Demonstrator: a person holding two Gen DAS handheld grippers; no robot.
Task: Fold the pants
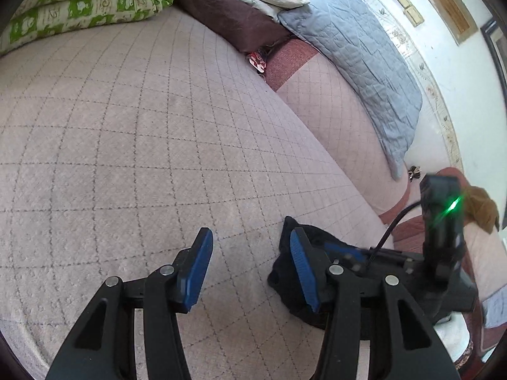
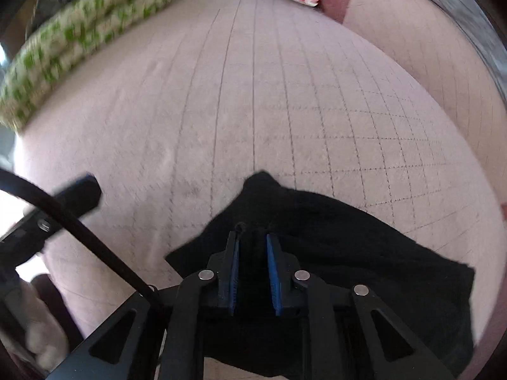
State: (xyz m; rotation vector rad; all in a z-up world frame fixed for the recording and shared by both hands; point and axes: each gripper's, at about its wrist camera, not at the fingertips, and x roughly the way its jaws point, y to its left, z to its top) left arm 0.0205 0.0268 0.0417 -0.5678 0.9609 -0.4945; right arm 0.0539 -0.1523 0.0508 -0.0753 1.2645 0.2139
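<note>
The black pants lie bunched on the pink quilted bed cover in the right wrist view. My right gripper is shut on a fold of the pants, with cloth between its blue pads. In the left wrist view my left gripper is open and empty above the bed cover. A part of the pants shows just right of its right finger, with the right gripper's body beyond. The left gripper also shows at the left edge of the right wrist view.
A green and white folded quilt lies at the far left of the bed. A brown cushion and a grey quilted pillow lean at the far right by the wall. A small red packet lies near them.
</note>
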